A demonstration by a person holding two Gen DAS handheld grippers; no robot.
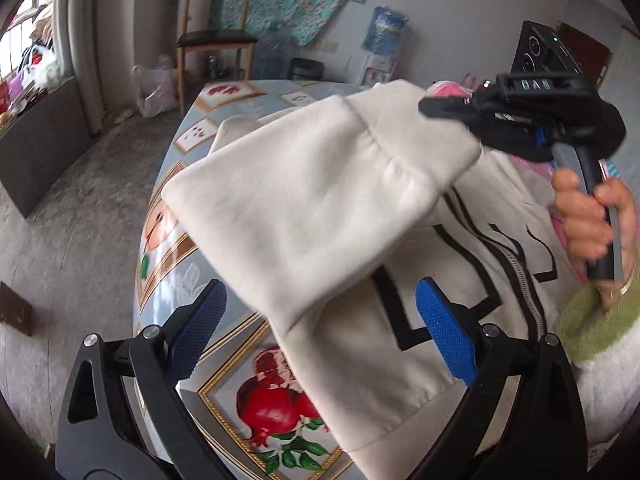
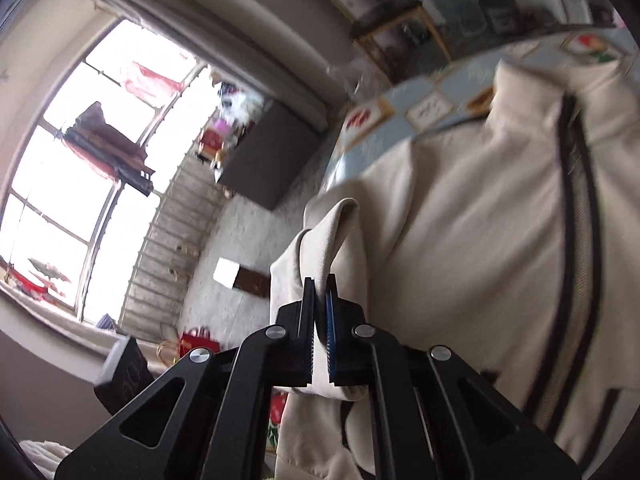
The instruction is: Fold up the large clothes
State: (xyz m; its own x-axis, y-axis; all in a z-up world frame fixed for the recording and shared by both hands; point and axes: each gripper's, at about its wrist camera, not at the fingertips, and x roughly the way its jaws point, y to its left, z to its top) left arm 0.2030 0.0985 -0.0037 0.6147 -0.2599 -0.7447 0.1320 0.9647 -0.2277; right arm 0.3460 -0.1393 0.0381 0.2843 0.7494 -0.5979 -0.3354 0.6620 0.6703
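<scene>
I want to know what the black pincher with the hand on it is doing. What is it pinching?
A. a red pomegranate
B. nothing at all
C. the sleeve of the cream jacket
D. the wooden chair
C: the right gripper has its pads shut on the cream jacket's sleeve, lifting it over the jacket on the table.
</scene>
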